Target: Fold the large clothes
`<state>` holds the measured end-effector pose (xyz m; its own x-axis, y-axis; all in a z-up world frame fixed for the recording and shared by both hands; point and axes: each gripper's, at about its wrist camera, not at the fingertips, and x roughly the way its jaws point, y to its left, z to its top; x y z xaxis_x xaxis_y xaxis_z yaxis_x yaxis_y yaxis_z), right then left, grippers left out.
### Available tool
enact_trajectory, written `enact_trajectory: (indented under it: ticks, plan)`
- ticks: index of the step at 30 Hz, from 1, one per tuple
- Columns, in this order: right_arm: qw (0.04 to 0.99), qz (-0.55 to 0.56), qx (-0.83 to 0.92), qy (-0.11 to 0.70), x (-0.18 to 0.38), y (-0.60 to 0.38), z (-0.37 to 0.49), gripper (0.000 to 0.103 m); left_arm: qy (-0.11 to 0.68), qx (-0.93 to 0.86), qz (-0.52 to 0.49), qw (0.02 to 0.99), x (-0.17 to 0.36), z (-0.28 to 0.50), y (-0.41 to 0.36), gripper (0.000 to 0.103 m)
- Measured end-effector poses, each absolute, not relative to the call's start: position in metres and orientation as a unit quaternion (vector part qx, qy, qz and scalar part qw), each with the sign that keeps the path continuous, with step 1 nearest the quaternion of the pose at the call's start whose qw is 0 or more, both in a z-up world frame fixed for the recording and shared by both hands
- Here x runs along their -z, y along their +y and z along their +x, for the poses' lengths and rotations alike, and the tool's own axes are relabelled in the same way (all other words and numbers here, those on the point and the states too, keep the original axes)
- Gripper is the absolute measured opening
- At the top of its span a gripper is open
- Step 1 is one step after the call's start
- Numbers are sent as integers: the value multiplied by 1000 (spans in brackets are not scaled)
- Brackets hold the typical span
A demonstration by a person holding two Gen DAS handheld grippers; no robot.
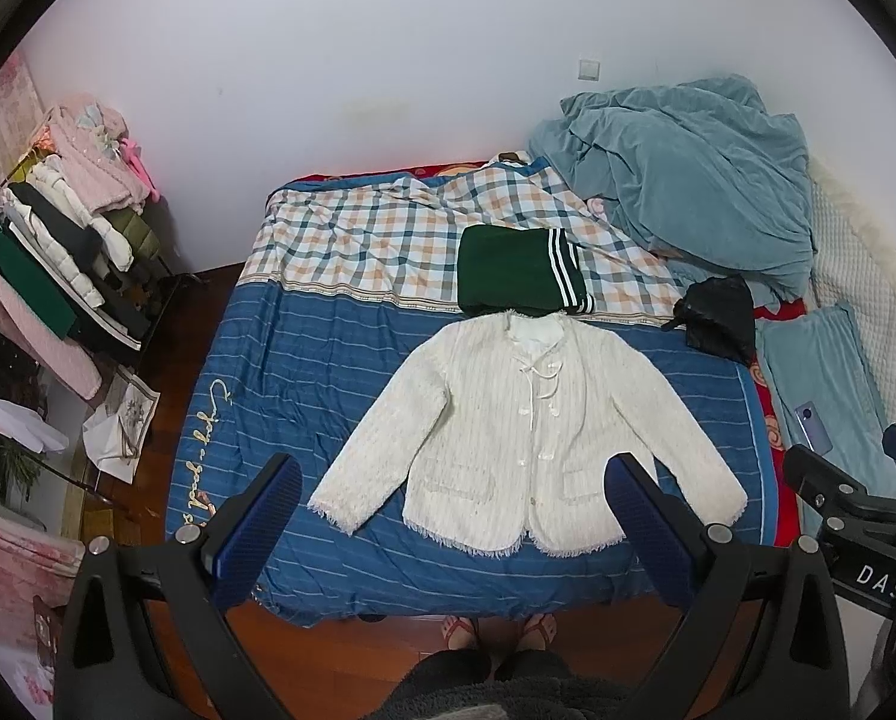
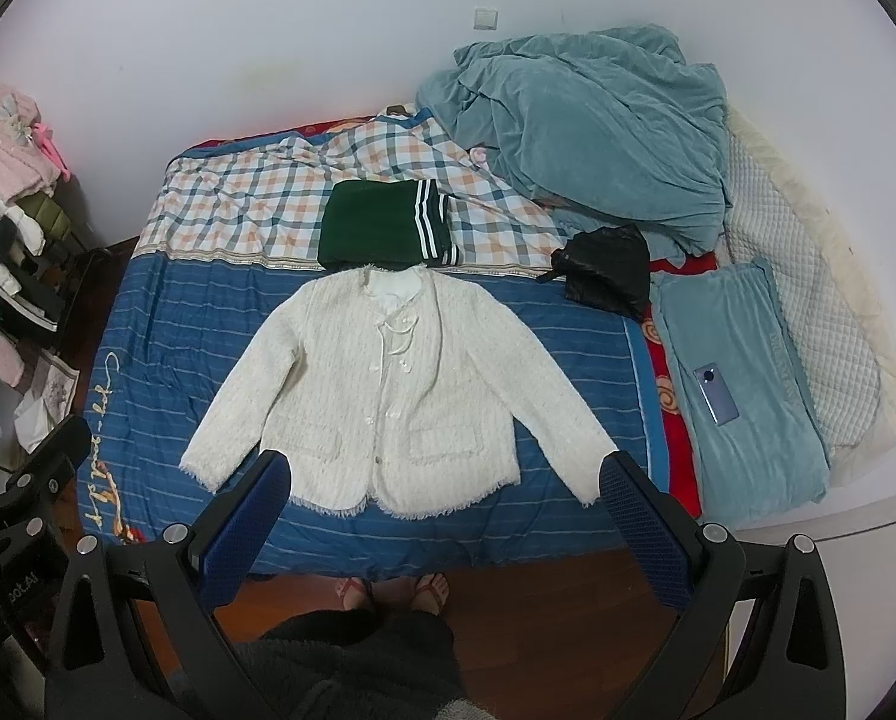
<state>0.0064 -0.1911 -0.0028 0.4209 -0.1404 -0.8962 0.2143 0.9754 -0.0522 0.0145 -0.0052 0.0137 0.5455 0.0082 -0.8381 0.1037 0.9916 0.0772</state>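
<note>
A cream knitted jacket point(image 1: 526, 420) lies flat, front up, sleeves spread, on the blue striped bed cover point(image 1: 328, 372); it also shows in the right wrist view point(image 2: 382, 384). A folded green garment with white stripes point(image 1: 517, 270) lies just beyond its collar, also in the right wrist view point(image 2: 382, 228). My left gripper point(image 1: 454, 516) is open and empty, held above the jacket's hem. My right gripper point(image 2: 445, 504) is open and empty, above the hem near the bed's front edge.
A crumpled teal blanket point(image 2: 580, 120) fills the far right. A black garment point(image 2: 610, 270) lies right of the jacket. A phone point(image 2: 715, 393) rests on a teal pillow point(image 2: 748, 420). A clothes rack point(image 1: 58, 240) stands left. My feet point(image 2: 394, 591) stand on the wood floor.
</note>
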Motion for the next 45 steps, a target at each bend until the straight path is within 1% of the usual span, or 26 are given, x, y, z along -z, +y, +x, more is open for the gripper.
enact_trajectory:
  ticks: [14,16,45]
  plan:
    - [843,35,104,527,-3,-190,7,103,475,24,59,878,-23,33,-3,103]
    - [843,36,104,527,-3,-191,7,103,472,27,59,879,-19,16,-3,103]
    - [843,32,105,527,-6,-186,9,103,471,28,57,880,-20,15,-2,103]
